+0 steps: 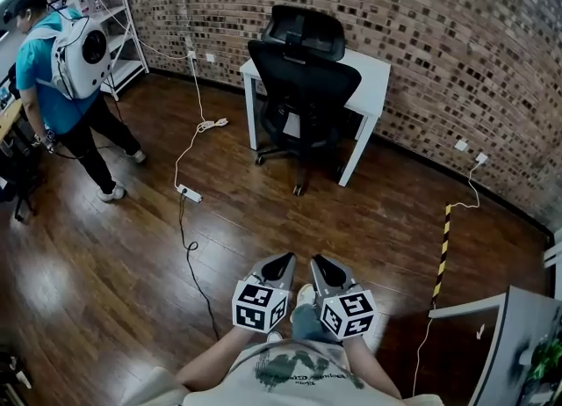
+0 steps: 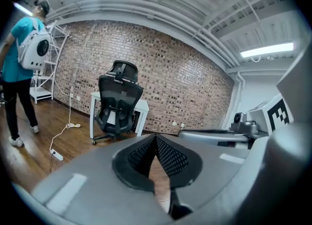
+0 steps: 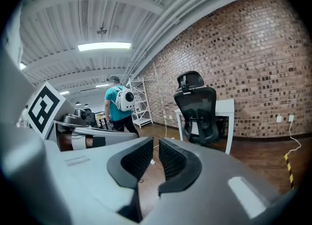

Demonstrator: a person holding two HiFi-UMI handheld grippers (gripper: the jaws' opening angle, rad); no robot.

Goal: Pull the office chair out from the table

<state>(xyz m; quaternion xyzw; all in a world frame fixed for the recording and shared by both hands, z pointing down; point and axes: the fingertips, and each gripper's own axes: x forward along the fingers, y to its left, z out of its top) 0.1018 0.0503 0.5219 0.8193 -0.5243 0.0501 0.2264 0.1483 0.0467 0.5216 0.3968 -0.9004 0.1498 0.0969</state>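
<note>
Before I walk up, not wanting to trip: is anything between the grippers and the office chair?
Nothing visible: bare floor runs from the left gripper and right gripper to the office chair. A power strip and cable lie left of that path.

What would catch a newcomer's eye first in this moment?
The black office chair sits tucked under the white table against the brick wall, top centre of the head view. At far left a person in a teal shirt wears a white backpack. At the bottom, left gripper and right gripper hang empty, far from the chair.
</note>
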